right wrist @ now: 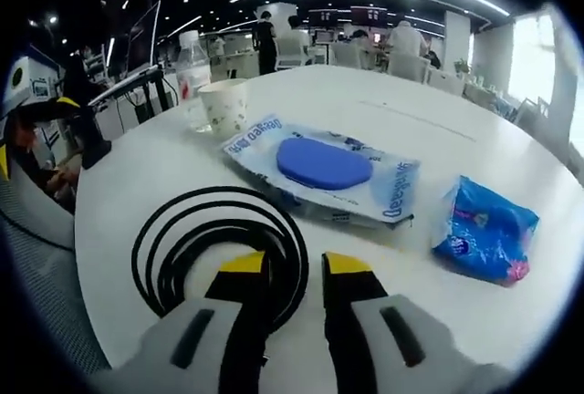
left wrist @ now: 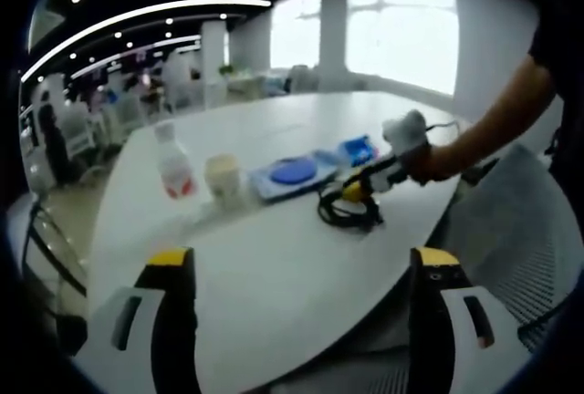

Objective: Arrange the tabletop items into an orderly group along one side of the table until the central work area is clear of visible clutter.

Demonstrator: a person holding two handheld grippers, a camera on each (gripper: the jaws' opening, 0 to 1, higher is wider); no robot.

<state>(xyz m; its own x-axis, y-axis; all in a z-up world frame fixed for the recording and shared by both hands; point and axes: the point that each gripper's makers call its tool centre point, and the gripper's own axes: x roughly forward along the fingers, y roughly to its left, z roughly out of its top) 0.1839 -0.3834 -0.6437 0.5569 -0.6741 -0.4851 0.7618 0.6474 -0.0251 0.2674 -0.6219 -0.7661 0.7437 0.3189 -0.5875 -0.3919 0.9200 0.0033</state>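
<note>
A black cable coil [right wrist: 151, 253] lies on the white table [right wrist: 456, 129] just in front of me. My right gripper [right wrist: 294, 264] has its jaws close together with the coil's right strands between them. Beyond the coil lie a flat wipes pack [right wrist: 324, 164] with a blue lid, a blue packet [right wrist: 484, 230], a paper cup [right wrist: 224, 107] and a clear bottle [right wrist: 192, 75]. From the left gripper view, the right gripper [left wrist: 358, 190] meets the coil [left wrist: 345, 216], held by a person's hand [left wrist: 408, 139]. My left gripper [left wrist: 304, 262] hangs open over the near table edge.
The bottle [left wrist: 173, 164], cup [left wrist: 224, 178], wipes pack [left wrist: 294, 173] and blue packet [left wrist: 358, 150] form a row across the table [left wrist: 274, 266]. A mesh chair [left wrist: 520, 230] stands at the right edge. Desks, chairs and people fill the room behind.
</note>
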